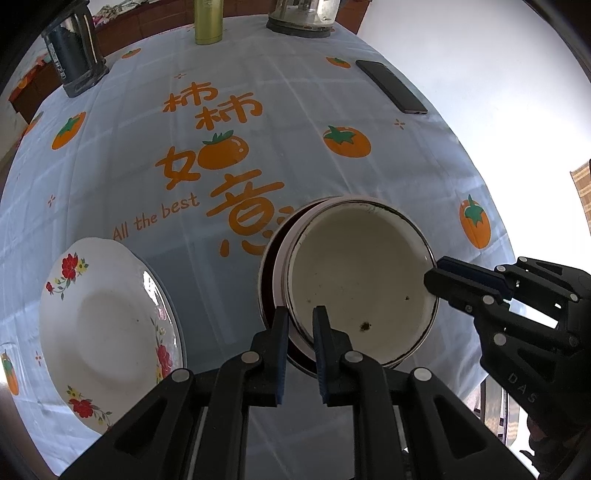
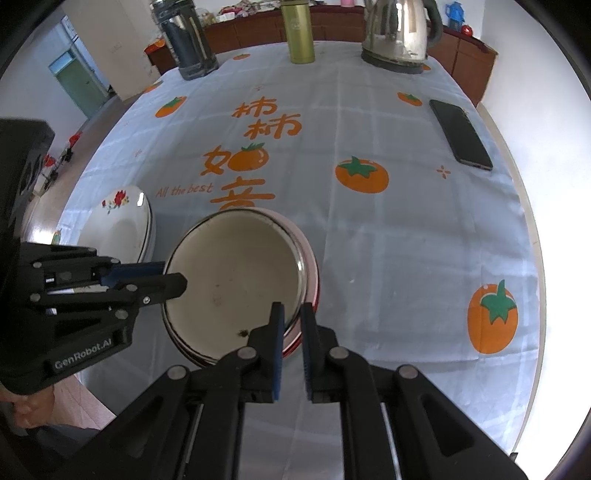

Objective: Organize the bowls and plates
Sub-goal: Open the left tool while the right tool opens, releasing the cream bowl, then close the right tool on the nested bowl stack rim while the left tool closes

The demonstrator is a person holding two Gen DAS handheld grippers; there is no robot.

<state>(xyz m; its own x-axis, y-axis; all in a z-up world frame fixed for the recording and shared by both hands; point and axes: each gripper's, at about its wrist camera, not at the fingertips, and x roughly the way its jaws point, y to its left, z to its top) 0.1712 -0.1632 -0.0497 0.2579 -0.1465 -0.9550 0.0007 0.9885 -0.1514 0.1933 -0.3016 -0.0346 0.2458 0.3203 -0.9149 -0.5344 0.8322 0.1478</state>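
Bright daylight from right, background there blown out; glare streak on floral plate [image 1: 110, 325]; strong fisheye bending, dark vignetted corners.

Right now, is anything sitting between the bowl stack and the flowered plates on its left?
Nothing visible. Only bare tablecloth separates the bowl stack from the flowered plates. Both the left gripper and right gripper straddle the stack's rim.

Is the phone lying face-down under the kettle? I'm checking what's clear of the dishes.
No: the phone lies flat on the tablecloth near its right edge, well apart from the kettle.
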